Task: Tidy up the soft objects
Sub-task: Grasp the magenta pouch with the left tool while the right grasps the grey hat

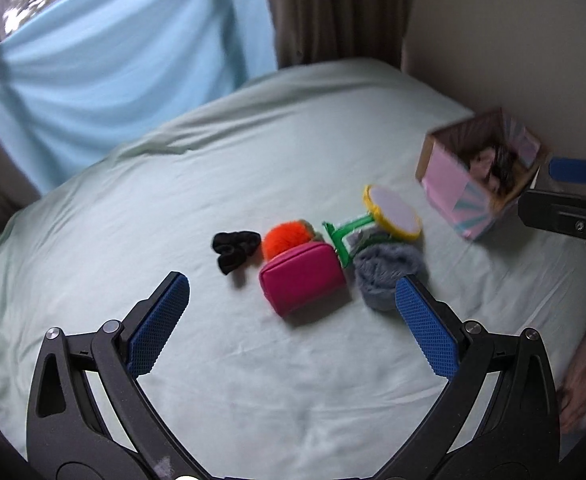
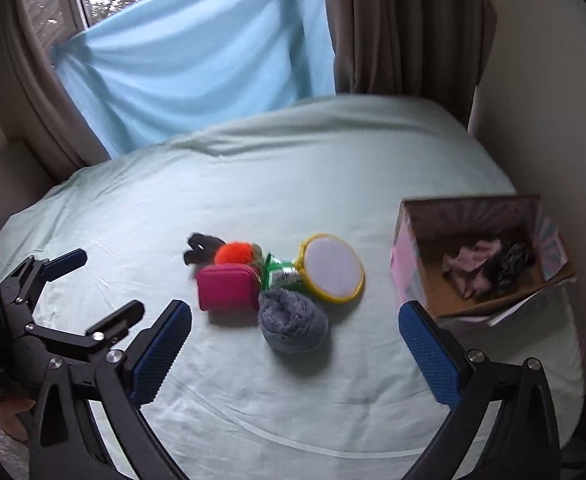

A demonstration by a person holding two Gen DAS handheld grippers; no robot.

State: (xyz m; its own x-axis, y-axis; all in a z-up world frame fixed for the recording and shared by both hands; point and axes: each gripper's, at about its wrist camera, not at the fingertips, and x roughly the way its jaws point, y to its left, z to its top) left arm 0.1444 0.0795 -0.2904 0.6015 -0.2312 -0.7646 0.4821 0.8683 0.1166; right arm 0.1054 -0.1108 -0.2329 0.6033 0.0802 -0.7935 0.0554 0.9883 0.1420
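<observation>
A small pile lies mid-bed: a pink pouch (image 1: 303,281) (image 2: 227,287), a grey rolled cloth (image 1: 389,272) (image 2: 293,320), an orange pompom (image 1: 287,239) (image 2: 235,253), a black fabric piece (image 1: 233,250) (image 2: 199,247), and a yellow-rimmed round pad (image 1: 393,212) (image 2: 332,267) on a green item (image 1: 345,236). A pink cardboard box (image 1: 477,172) (image 2: 477,256) at the right holds pink and dark cloth. My left gripper (image 1: 293,304) is open and empty, just short of the pouch. My right gripper (image 2: 295,332) is open and empty, near the grey cloth.
The pale green bed sheet (image 1: 213,184) (image 2: 293,184) spreads around the pile. A blue cloth (image 2: 197,68) and brown curtains (image 2: 405,24) hang behind the bed. A wall (image 2: 541,100) runs along the right. The left gripper shows at left in the right wrist view (image 2: 69,280).
</observation>
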